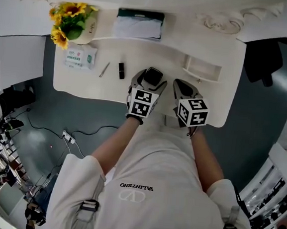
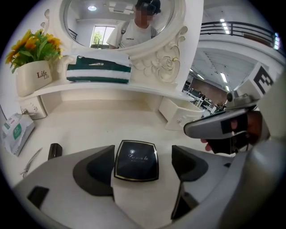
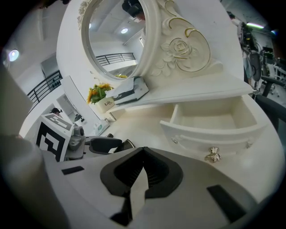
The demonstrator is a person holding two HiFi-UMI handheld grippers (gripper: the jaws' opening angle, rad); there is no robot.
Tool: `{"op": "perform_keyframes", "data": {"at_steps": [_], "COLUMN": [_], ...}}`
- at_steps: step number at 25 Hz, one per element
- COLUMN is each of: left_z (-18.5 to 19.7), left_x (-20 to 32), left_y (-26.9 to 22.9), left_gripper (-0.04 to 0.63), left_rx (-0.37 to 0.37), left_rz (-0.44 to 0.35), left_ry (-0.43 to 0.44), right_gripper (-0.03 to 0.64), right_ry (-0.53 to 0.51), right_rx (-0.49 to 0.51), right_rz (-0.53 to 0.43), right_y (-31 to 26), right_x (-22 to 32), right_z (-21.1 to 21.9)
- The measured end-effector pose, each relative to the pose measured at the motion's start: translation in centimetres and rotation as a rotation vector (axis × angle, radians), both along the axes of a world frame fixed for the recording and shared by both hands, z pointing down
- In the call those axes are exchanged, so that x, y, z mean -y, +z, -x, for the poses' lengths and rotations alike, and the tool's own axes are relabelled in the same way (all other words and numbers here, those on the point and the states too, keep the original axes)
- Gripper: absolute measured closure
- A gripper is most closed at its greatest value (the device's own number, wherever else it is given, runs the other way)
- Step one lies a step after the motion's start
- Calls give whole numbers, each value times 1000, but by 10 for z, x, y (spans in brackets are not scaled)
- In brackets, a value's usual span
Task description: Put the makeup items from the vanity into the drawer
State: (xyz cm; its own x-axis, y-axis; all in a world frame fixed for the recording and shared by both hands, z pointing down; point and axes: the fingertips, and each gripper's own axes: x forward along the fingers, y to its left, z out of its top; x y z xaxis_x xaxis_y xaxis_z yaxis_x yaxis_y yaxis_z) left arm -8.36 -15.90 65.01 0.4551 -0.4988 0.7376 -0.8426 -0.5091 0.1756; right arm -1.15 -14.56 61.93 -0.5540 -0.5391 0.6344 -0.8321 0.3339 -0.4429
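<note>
A black square compact (image 2: 136, 160) with a gold rim lies flat on the white vanity top (image 1: 139, 54). My left gripper (image 2: 142, 154) stands open around it, one pad on either side, and neither pad touches the case. In the head view the compact (image 1: 154, 75) shows between that gripper's fingers (image 1: 138, 78). My right gripper (image 3: 143, 152) is shut with nothing in it and hovers just right of the left one, in front of the small open drawer (image 3: 214, 134). A black lipstick (image 1: 121, 70) and tweezers (image 1: 104, 69) lie to the left.
At the back left are a sunflower pot (image 1: 71, 23) and a wipes pack (image 1: 80, 57). A folded green and white towel (image 1: 139, 24) lies on the shelf under the oval mirror (image 2: 120, 18). The drawer (image 1: 202, 71) juts out at the right.
</note>
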Motion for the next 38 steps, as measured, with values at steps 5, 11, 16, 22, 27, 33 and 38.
{"op": "perform_keyframes", "data": {"at_steps": [5, 11, 16, 22, 27, 33, 38], "left_z": [1, 2, 2, 4, 8, 7, 7], "left_x": [1, 2, 2, 5, 7, 6, 1], "left_y": [4, 12, 15, 17, 18, 17, 11], "left_gripper": [210, 212, 212, 212, 263, 268, 268], "left_rx": [3, 21, 49, 89, 134, 143, 133], "left_rz": [0, 4, -9, -20, -37, -32, -49], "left_ry": [-14, -16, -9, -35, -36, -28, -45], "right_gripper": [604, 604, 605, 604, 604, 606, 606], "right_ry": [4, 1, 2, 12, 17, 21, 22], "right_rx": [1, 2, 2, 4, 5, 6, 11], "right_rz": [4, 12, 16, 22, 26, 17, -10], "right_y": [4, 10, 15, 19, 21, 16, 6], "right_x": [-1, -2, -1, 0, -2, -3, -5], "right_z": [-2, -2, -2, -4, -6, -8, -11]}}
